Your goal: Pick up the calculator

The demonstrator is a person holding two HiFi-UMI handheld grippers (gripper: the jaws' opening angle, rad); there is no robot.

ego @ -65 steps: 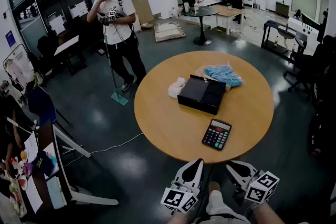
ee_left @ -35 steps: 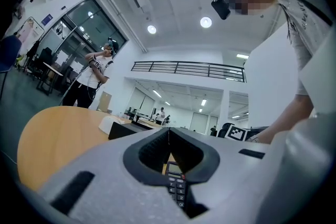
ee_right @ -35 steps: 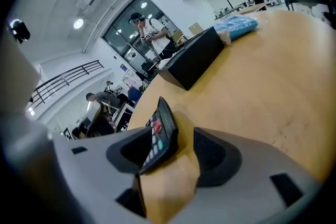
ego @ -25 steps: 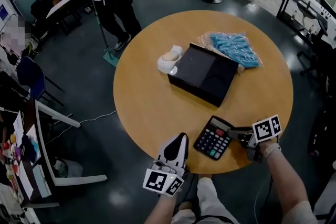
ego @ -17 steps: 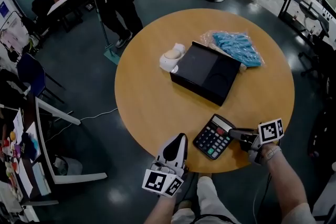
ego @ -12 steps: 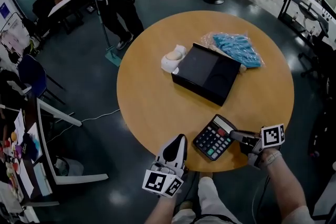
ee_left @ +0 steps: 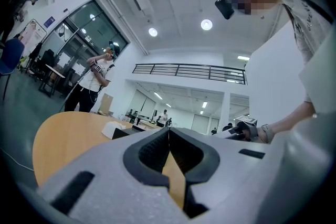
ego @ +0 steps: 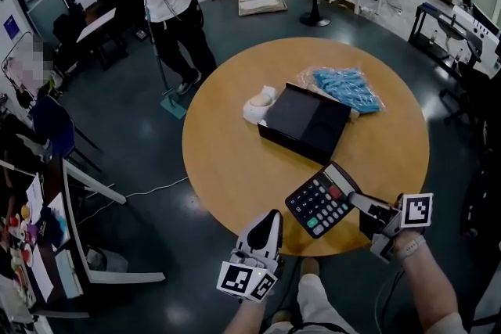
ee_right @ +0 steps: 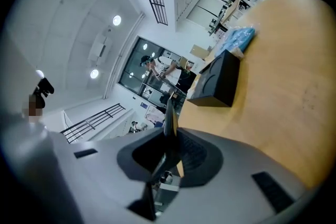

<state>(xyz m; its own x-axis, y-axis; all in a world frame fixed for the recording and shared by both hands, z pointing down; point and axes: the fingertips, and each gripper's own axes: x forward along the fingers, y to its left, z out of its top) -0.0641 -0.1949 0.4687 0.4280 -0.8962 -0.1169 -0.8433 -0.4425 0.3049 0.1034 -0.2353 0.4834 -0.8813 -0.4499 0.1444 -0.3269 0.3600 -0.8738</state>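
Observation:
The black calculator [ego: 322,201] hangs tilted above the front edge of the round wooden table [ego: 235,160], keys facing up. My right gripper [ego: 355,201] is shut on its right edge. In the right gripper view the calculator [ee_right: 170,113] shows edge-on as a thin dark slab, pinched by the right gripper [ee_right: 170,134]. My left gripper [ego: 271,218] hovers just off the table's front edge, left of the calculator. In the left gripper view the left gripper [ee_left: 168,131] is shut with nothing in it.
A black box [ego: 305,121] lies at the table's middle, with a blue bag in clear plastic [ego: 344,87] behind it and a white lump [ego: 258,104] to its left. A person [ego: 168,4] stands beyond the table at far left. Desks and chairs ring the room.
My right gripper closed on the calculator's right edge and raised it off the table, tilting it. The left gripper rose slightly.

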